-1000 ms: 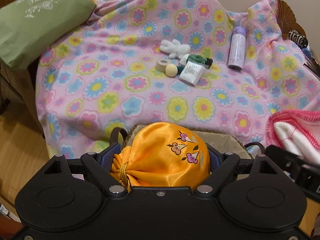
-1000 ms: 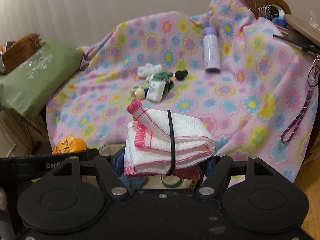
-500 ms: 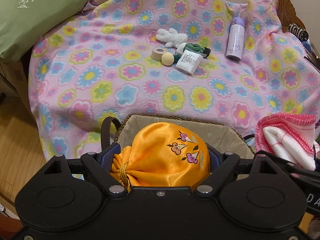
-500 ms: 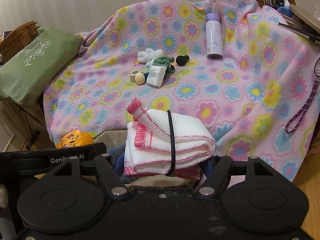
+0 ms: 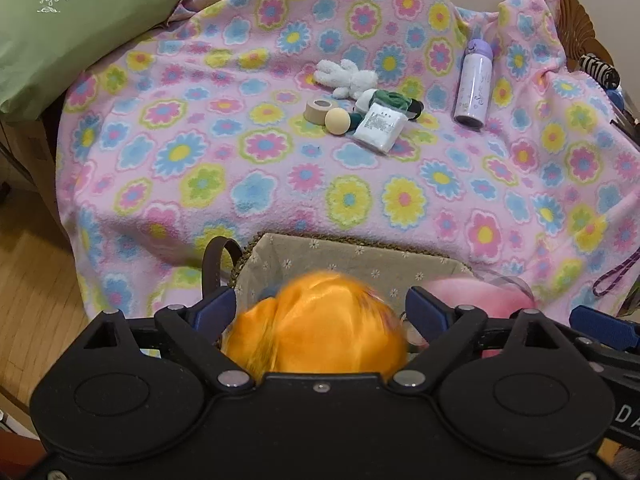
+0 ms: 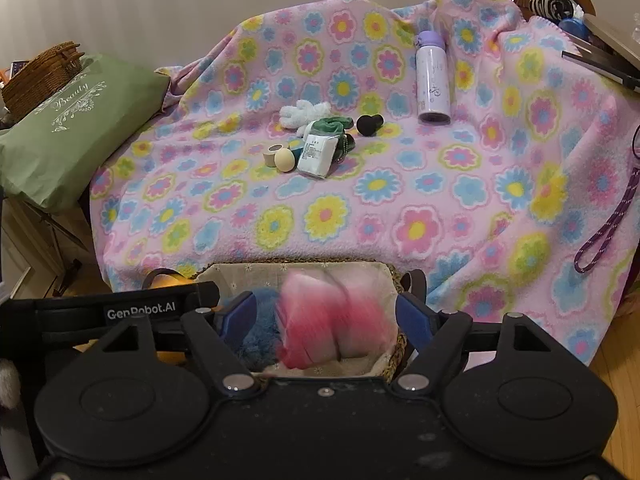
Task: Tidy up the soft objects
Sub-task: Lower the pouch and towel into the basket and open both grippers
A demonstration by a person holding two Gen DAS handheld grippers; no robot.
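My left gripper [image 5: 320, 304] hangs over a fabric-lined woven basket [image 5: 360, 256]. Its jaws are opening, and the orange satin pouch [image 5: 320, 332] between them is blurred, with a gap to each blue pad. My right gripper [image 6: 326, 312] is over the same basket [image 6: 248, 270], jaws opening too. The pink-edged white cloth [image 6: 332, 320] between them is smeared and clear of the pads. Beside that cloth, a blue fluffy thing [image 6: 256, 336] lies in the basket. The cloth also shows as a pink blur [image 5: 480, 292] in the left wrist view.
On the flowered blanket [image 5: 240, 160] lie a white plush toy [image 5: 348, 78], a green scrunchie [image 5: 390, 98], a white packet [image 5: 380, 126], a wooden ball [image 5: 337, 121], a tape roll [image 5: 316, 110] and a purple bottle [image 5: 474, 80]. A green pillow [image 5: 68, 20] sits far left.
Both grippers' jaws have widened. The orange pouch and the folded cloth, sharp and gripped before, are now blurred and lower between the pads, over the basket.
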